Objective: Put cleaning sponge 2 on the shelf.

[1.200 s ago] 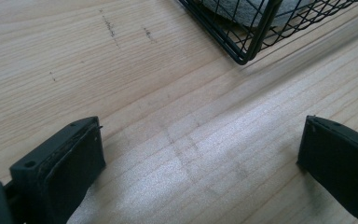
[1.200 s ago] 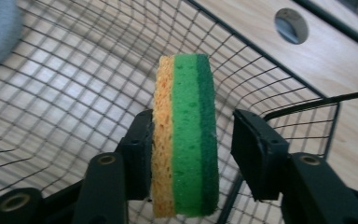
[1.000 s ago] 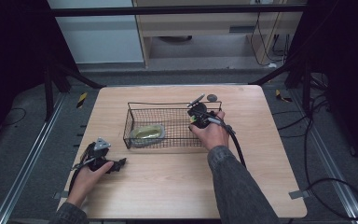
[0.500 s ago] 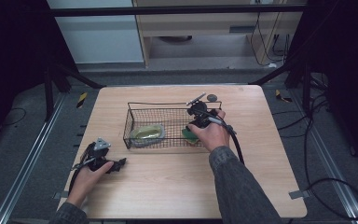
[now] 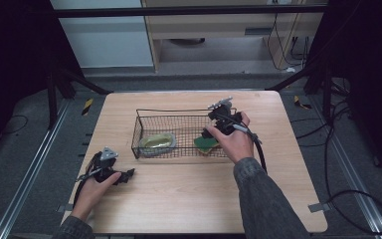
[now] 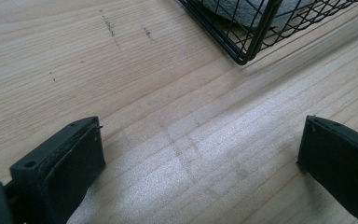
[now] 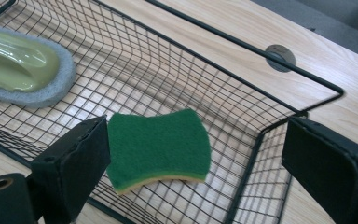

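Our right gripper (image 7: 196, 163), jaws just spread wide, hovers above the freed sponge (image 7: 158, 147) in the basket (image 7: 289, 70); our left gripper (image 6: 200, 163) rests released.

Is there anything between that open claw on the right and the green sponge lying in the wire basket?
Nothing visible. The right gripper has just been opening its jaws, and they stand wide apart directly over the green sponge, which lies flat on the floor of the wire basket. The basket has no lid, and the handled scrubber lies well off to one side.
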